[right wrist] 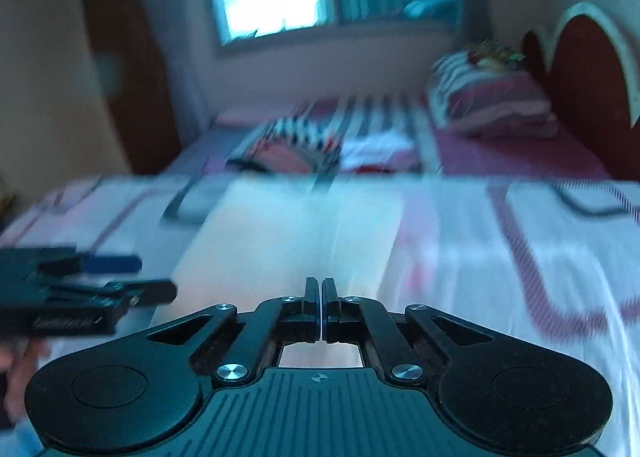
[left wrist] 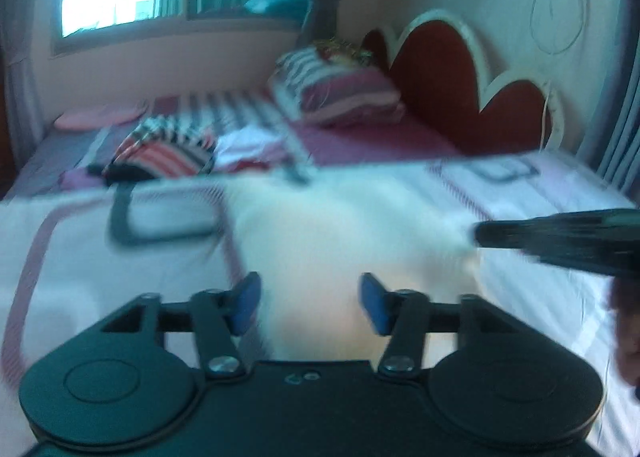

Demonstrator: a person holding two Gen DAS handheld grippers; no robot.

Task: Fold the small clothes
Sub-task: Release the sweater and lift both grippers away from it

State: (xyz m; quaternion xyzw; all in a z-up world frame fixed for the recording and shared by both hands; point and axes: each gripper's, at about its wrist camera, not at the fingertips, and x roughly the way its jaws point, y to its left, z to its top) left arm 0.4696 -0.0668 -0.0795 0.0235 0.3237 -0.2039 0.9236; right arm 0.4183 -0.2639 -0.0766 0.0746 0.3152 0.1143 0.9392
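On bed point(left wrist: 560, 193), white garment point(left wrist: 340, 225), left gripper point(left wrist: 310, 303) jaws apart, right gripper point(right wrist: 321, 309) closed.

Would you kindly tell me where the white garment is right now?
The white garment lies on the bed sheet, directly ahead of the left gripper, this side of the striped clothes pile.

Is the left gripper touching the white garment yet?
Cannot tell. In the left wrist view the left gripper is open over the white garment, but blur hides any contact. The right wrist view shows it from the side, equally blurred.
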